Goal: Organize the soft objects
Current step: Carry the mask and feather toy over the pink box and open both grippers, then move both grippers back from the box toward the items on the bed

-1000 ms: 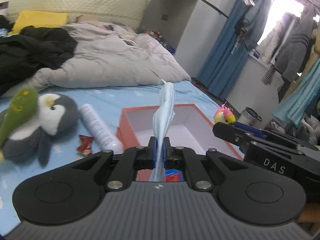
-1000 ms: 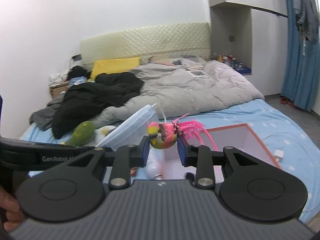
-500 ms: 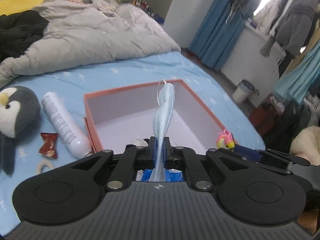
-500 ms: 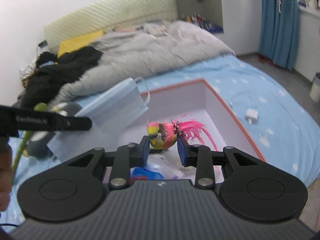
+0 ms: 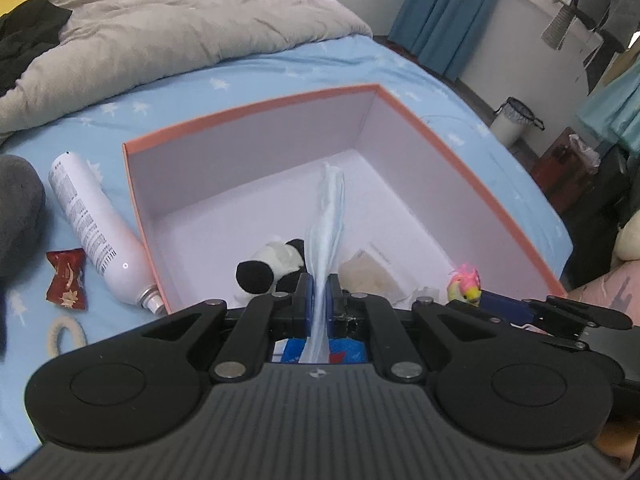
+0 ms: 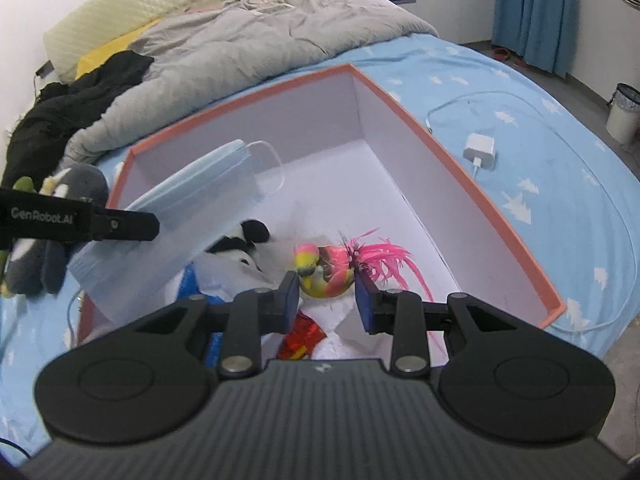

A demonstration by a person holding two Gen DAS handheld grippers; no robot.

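An orange box [image 5: 256, 110] with a white inside lies on the blue bed; it also shows in the right wrist view [image 6: 460, 168]. My left gripper [image 5: 319, 304] is shut on a light blue face mask [image 5: 330, 216], held over the box; the mask shows flat in the right wrist view [image 6: 192, 196]. My right gripper [image 6: 326, 294] is over the box, its jaws parted wider than the pink and yellow toy bird [image 6: 324, 272] between them; the bird looks loose. A black and white panda plush [image 5: 272, 266] lies in the box.
A white spray bottle [image 5: 94, 226], a red candy wrapper [image 5: 66, 280] and a grey penguin plush [image 6: 60, 200] lie left of the box. A white charger with cable [image 6: 480, 152] lies right of it. A grey duvet [image 5: 160, 20] is behind. Small packets lie in the box.
Both grippers have moved forward and down over the box. My right gripper's jaws have spread apart from the toy bird. The left still grips the mask.
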